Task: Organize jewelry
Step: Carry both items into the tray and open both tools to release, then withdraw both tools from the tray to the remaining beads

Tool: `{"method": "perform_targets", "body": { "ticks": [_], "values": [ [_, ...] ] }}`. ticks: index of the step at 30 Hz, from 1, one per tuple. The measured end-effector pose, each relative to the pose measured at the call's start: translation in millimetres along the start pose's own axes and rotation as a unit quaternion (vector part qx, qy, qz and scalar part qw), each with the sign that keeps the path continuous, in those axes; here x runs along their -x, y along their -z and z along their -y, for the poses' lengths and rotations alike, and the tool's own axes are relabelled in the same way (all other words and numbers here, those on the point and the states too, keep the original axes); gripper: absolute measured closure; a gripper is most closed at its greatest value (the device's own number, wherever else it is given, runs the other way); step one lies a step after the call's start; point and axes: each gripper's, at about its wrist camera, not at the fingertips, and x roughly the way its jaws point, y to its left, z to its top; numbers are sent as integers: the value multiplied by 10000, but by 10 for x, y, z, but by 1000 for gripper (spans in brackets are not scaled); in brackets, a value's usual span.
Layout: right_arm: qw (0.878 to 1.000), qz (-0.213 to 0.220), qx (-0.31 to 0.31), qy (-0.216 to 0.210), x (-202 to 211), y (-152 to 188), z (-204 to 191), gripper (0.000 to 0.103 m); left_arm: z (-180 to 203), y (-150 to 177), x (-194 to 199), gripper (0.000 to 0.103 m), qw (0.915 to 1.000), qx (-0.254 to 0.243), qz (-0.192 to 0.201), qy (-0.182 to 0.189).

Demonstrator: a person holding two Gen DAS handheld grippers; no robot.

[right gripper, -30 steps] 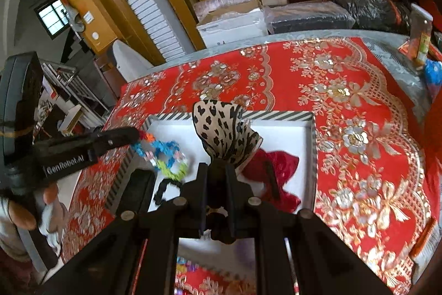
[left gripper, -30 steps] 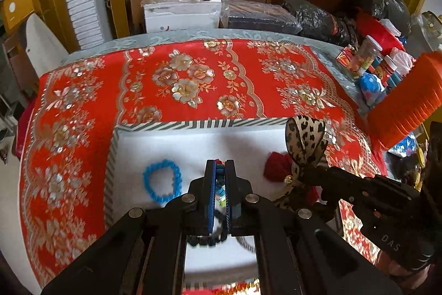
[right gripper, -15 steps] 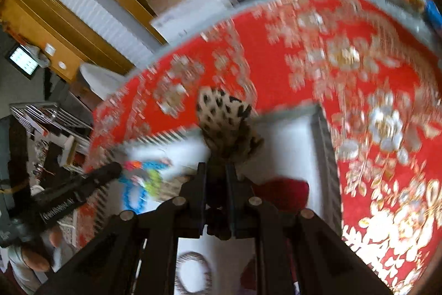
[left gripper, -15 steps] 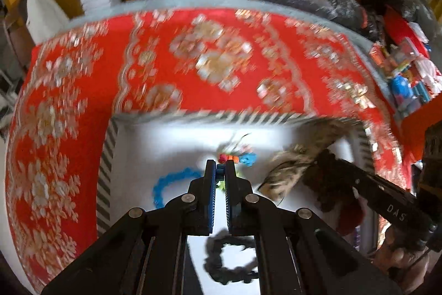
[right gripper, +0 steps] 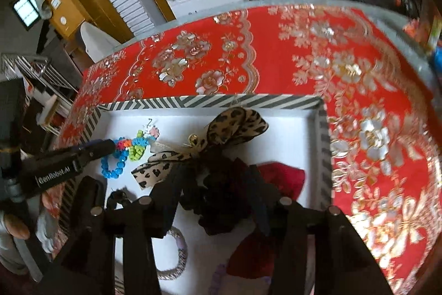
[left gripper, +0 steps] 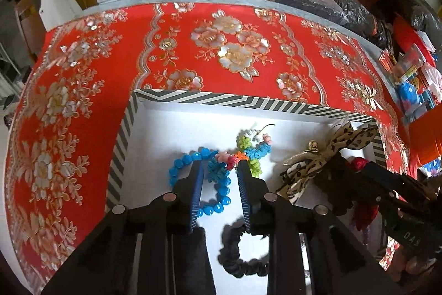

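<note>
Both items just released into the tray.

Left gripper jaws just opened, spread, pads off the bright bracelet now lying on the blue bead ring; right gripper likewise just opened, spread, leopard bow down on the tray floor, a second ago both pinched and carried. Drop looks done; retreat next. Red floral cloth underneath, boxes and chair behind.
</note>
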Motion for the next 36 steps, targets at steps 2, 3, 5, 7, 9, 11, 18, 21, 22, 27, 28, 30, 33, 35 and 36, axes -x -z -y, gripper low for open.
{"method": "perform_targets", "body": {
  "ticks": [2, 3, 5, 7, 9, 11, 18, 21, 22, 27, 28, 30, 33, 35, 36],
  "values": [
    [9999, -3, 67, 92, 74, 46, 5, 54, 43, 21, 63, 79, 9999, -62, 65, -56],
    [9999, 5, 81, 107, 121, 83, 4, 54, 56, 30, 88, 79, 9999, -78, 91, -68],
    [9999, 33, 61, 82, 198, 141, 8, 54, 87, 77, 162, 80, 9998, -79, 139, -95],
    [9999, 64, 63, 95, 298, 214, -5, 53, 115, 133, 243, 80, 9997, -73, 197, -106],
    [9999, 74, 91, 116, 364, 275, -20, 52, 138, 181, 305, 80, 9996, -66, 219, -142],
    [9998, 112, 85, 140, 459, 371, -37, 50, 161, 256, 383, 80, 9995, -70, 276, -151],
    [9995, 218, 54, 238, 750, 680, -62, 45, 233, 553, 655, 80, 9987, -118, 452, -226],
    [9993, 240, -18, 274, 867, 814, -55, 44, 269, 692, 751, 80, 9983, -138, 492, -276],
    [9993, 246, -18, 293, 893, 846, -58, 43, 284, 739, 780, 80, 9981, -150, 498, -319],
    [9990, 213, 35, 391, 1019, 1072, -55, 42, 353, 982, 915, 80, 9976, -184, 556, -369],
    [9989, 208, 54, 425, 1063, 1128, -51, 42, 362, 1029, 946, 80, 9976, -178, 572, -357],
    [9985, 253, 90, 470, 1137, 1210, -47, 42, 386, 1116, 1004, 80, 9972, -185, 618, -383],
    [9984, 234, 95, 497, 1221, 1313, -32, 42, 413, 1216, 1065, 80, 9970, -202, 636, -402],
    [9983, 241, 133, 514, 1273, 1377, -27, 42, 430, 1296, 1122, 80, 9966, -212, 670, -422],
    [9982, 235, 152, 521, 1288, 1406, -32, 42, 432, 1324, 1142, 80, 9965, -212, 680, -433]
  ]
}}
